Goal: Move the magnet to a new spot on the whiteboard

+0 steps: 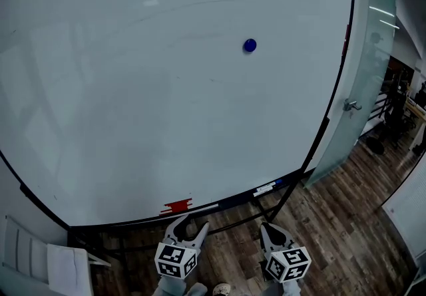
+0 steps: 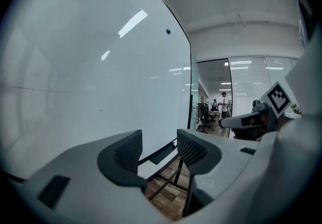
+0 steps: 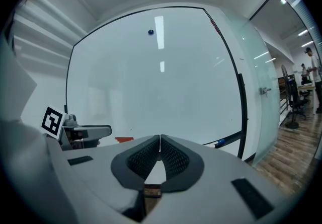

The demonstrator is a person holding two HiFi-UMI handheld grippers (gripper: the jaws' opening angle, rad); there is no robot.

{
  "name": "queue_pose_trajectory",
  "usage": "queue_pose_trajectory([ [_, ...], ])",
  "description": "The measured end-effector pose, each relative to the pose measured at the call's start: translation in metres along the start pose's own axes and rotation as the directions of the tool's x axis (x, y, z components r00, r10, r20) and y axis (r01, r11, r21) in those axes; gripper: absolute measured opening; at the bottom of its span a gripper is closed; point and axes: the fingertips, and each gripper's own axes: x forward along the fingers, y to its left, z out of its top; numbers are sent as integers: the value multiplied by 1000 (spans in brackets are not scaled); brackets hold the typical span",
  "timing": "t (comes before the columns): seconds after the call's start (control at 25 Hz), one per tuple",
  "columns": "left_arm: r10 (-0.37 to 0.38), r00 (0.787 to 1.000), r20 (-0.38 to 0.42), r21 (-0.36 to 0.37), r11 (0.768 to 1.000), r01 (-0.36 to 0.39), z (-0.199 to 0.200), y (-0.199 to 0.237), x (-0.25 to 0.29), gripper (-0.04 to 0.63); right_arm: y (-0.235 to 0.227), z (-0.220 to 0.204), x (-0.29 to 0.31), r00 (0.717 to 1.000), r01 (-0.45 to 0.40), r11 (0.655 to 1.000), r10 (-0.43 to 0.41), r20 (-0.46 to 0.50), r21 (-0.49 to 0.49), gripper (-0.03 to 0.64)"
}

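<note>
While both grippers hang low, we note whiteboard filling most of head view. Left gripper at 6 o'clock: jaws spread, nothing between. Right gripper toward 5 o'clock: jaws pressed together, empty. Red eraser on tray, just above left gripper. Blue magnet at 1 o'clock on board, well apart from both grippers, untouched. Risks we foresee: long upward reach may misalign jaws; right jaws must part first; small round magnet may slip from pinch, or drag across board instead of lifting.
</note>
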Motion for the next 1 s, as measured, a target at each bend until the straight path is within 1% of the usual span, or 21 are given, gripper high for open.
queue_pose_trajectory([
  [0.16, 6, 1000, 3, -4, 1000, -6, 1, 2, 17, 213, -10, 13, 20, 1000, -20, 1000, 20, 21, -10, 28],
  [0.28, 7, 1000, 24, -1, 1000, -7, 8, 0, 28, 213, -18, 27, 32, 998, -35, 999, 37, 48, -30, 28],
  [0.48, -1, 999, 39, 22, 1000, 0, 13, -4, 42, 213, -29, 41, 45, 995, -51, 998, 54, 85, -40, 28],
  [0.6, 7, 999, 45, 35, 999, -9, 17, -4, 45, 213, -35, 50, 50, 993, -55, 998, 59, 102, -42, 28],
  [0.72, 15, 998, 67, 50, 999, -18, 31, -8, 47, 213, -38, 67, 52, 989, -70, 996, 78, 125, -63, 28],
  [0.84, 26, 994, 104, 77, 996, -34, 50, -13, 50, 213, -41, 91, 54, 983, -92, 989, 109, 151, -113, 28],
  [1.0, 66, 989, 129, 88, 993, -78, 74, -17, 57, 213, -47, 129, 60, 971, -120, 978, 152, 187, -170, 28],
])
